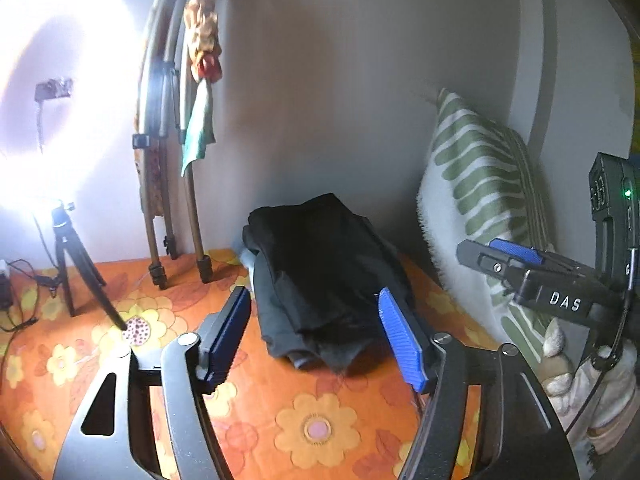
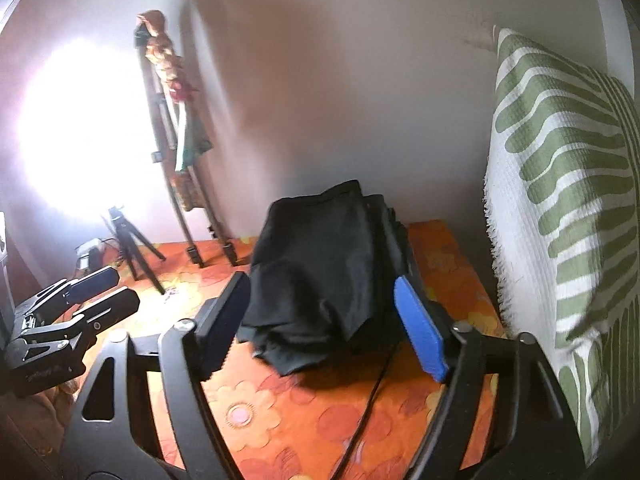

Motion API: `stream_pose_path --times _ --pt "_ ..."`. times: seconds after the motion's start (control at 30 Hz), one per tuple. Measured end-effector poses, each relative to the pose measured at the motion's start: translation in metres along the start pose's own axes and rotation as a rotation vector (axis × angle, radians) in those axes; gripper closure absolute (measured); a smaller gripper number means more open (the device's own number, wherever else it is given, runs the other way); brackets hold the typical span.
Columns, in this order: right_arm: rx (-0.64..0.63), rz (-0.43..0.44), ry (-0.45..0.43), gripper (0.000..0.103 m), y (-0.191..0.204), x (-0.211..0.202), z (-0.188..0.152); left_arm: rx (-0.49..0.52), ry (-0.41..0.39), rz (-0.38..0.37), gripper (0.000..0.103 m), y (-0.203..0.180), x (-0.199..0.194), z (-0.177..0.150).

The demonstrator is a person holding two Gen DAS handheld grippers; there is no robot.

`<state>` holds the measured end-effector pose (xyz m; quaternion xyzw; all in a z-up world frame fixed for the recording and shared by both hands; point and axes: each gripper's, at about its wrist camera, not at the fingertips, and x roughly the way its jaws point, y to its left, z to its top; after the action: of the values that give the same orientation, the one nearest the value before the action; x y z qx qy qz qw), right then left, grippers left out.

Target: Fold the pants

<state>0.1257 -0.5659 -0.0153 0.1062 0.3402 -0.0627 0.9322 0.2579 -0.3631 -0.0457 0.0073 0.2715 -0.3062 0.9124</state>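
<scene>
Pants [image 1: 320, 276] lying bundled — soft, limp, light; best pinching a hem edge. Left gripper [image 1: 316, 340], right gripper [image 2: 324, 328] gaping, empty.

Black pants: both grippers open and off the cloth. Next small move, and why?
Probably hold both grippers back. The black pants already lie as a compact folded stack on the floral sheet; left gripper and right gripper are open, empty, short of it. If anything, tidy the loose near edge.
</scene>
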Motion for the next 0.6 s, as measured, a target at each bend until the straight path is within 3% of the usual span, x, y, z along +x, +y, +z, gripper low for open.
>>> stream_pose_path --times 0.23,0.33,0.6 --pt "-0.016 -0.011 -0.017 0.020 0.025 -0.043 -0.023 0.015 -0.024 0.008 0.024 -0.013 -0.051 -0.016" --pt "0.007 -0.006 -0.039 0.011 0.034 -0.067 -0.033 0.018 -0.026 0.008 0.023 -0.016 -0.072 -0.026" --pt "0.004 -0.033 -0.067 0.010 0.062 -0.112 -0.061 0.022 -0.034 0.012 0.023 -0.017 -0.119 -0.055"
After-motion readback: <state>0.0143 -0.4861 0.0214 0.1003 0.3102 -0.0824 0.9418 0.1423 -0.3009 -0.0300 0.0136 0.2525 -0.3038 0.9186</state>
